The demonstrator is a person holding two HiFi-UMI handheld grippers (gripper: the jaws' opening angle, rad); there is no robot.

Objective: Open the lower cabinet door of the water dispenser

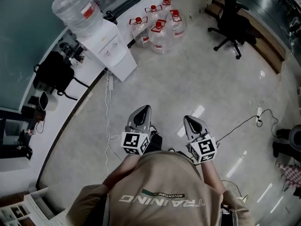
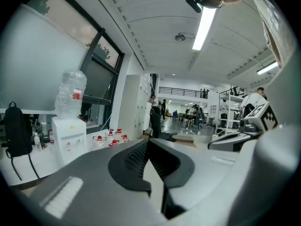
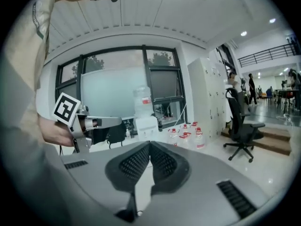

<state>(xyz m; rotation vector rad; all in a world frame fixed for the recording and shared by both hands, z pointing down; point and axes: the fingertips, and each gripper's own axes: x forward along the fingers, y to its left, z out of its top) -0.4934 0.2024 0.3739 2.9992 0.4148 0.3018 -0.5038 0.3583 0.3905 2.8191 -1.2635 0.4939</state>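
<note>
The white water dispenser stands far ahead by the window wall, a clear bottle on top. Its lower cabinet door faces the floor space and looks closed. My left gripper and right gripper are held side by side well short of it, both shut with nothing in them. In the left gripper view the left gripper is shut, with the dispenser small at the left. In the right gripper view the right gripper is shut, with the dispenser straight ahead.
Several red-capped water jugs stand on the floor right of the dispenser. A black backpack sits on the ledge to its left. Cables trail across the floor, with a power strip at the right. An office chair stands at the back right.
</note>
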